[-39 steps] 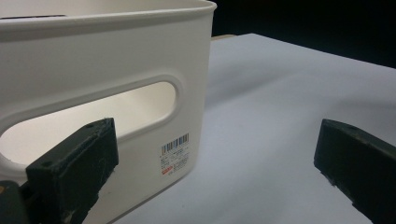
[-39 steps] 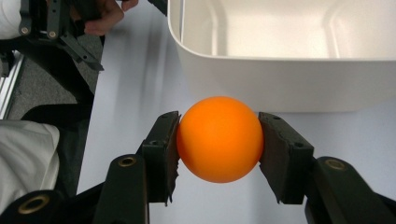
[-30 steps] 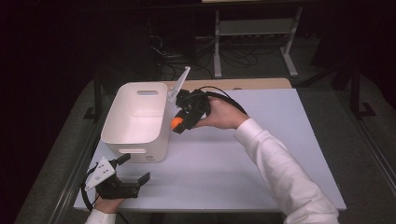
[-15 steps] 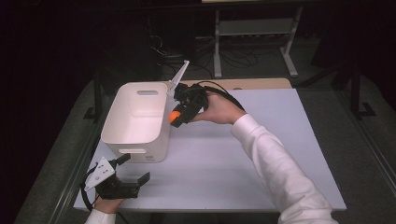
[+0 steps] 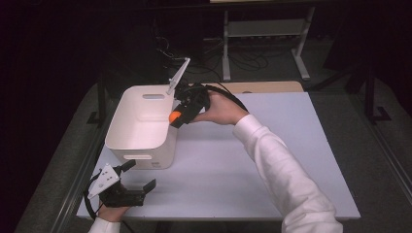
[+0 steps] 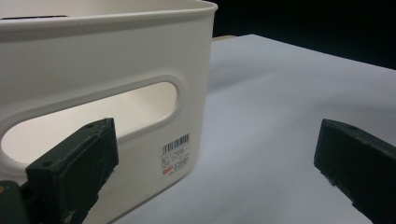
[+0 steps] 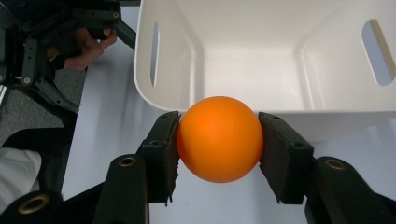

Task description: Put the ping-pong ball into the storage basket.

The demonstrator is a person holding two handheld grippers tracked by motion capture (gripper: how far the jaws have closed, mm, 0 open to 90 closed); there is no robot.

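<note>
Since a second ago my right hand has crept only a little, carrying the ball toward the bin's rim; my left hand has not shifted.

My right gripper [image 5: 176, 117] is clamped on the orange ball [image 7: 219, 138], one pad on each side at its widest part, so it cannot roll out while I carry it. In the high view the ball [image 5: 174, 116] hangs right at the right-hand rim of the white bin [image 5: 145, 124], about level with the top edge. I hold it that high so it clears the wall instead of knocking against it. The right gripper view looks over the near rim into the bin [image 7: 261, 70], whose floor is bare, so I judge there is room to let the ball drop anywhere inside.

The bin stands near the table's [image 5: 272, 160] left edge, toward the back, with its handle slots facing front and back. My left gripper [image 5: 130, 180] rests at the front left corner of the table, jaws standing wide apart with nothing between them. It sits just in front of the bin's near wall, whose handle slot and barcode label [image 6: 176, 154] fill its own camera. I keep it there, I think, to steady the bin if it slides.

The next move, as I judge it, is a short push over the rim before I release.
</note>
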